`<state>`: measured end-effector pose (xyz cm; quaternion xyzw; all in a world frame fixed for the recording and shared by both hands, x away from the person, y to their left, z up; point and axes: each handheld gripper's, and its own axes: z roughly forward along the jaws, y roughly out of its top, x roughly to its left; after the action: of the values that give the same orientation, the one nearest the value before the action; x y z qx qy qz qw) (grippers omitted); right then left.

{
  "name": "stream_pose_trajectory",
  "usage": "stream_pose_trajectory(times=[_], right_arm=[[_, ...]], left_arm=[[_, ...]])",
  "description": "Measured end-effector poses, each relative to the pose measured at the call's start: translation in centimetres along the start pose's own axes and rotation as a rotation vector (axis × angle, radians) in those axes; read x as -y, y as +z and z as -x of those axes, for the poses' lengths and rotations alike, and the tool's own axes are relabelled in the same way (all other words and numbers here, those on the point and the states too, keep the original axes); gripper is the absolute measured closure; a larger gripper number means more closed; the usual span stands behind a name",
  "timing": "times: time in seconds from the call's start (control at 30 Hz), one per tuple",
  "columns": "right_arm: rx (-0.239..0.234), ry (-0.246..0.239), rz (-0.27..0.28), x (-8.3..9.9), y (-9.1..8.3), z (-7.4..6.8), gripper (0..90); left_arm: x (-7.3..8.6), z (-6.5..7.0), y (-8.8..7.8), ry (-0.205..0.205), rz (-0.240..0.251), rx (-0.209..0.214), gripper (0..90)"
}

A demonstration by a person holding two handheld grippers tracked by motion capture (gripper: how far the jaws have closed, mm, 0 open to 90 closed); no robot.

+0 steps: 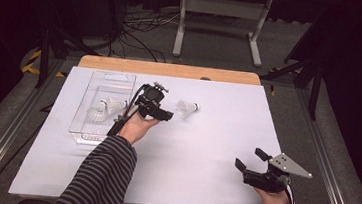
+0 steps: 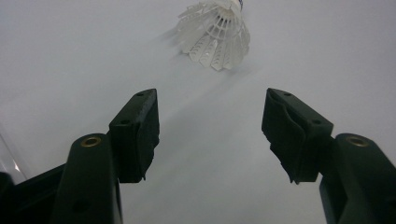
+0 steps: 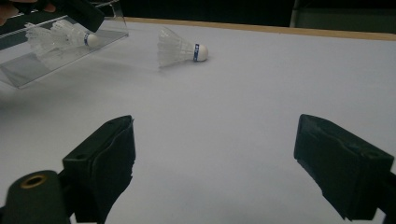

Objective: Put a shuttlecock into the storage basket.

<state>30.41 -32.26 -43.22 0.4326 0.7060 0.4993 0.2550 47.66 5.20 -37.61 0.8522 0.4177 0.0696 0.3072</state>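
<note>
White-feathered shuttlecock (image 1: pixel 187 108) lies on its side on the table (image 1: pixel 204 149) just ahead of the left gripper (image 1: pixel 166 114), jaws wide and empty; right gripper (image 1: pixel 250 159) waits open, farther off

Both my grippers held with jaws spread, gripping nothing.
My left gripper (image 1: pixel 166 114) reaches forward on a striped sleeve (image 1: pixel 101 175); my right gripper (image 1: pixel 249 159) sits low near my side.

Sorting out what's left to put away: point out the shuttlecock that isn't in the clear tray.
It is the shuttlecock lying alone on the white table, just ahead of the left tongs. The other two shuttlecocks lie inside the clear tray.
</note>
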Motion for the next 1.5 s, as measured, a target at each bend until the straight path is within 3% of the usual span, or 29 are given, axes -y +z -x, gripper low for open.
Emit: stream_pose_trajectory(times=[0.5, 1.17, 1.5], right_arm=[[-0.003, -0.002, -0.001, 0.0, 0.0, 0.0, 13.4], [-0.006, -0.003, -0.004, 0.0, 0.1, 0.0, 13.4], [-0.004, -0.004, -0.007, 0.0, 0.1, 0.0, 13.4]], left_arm=[[-2.3, 1.0, 1.3, -0.003, -0.075, 0.007, 40.4], [-4.2, 1.3, 3.8, -0.011, -0.119, 0.046, 43.6], [-5.1, 2.1, 5.5, 0.001, -0.148, 0.051, 46.8]])
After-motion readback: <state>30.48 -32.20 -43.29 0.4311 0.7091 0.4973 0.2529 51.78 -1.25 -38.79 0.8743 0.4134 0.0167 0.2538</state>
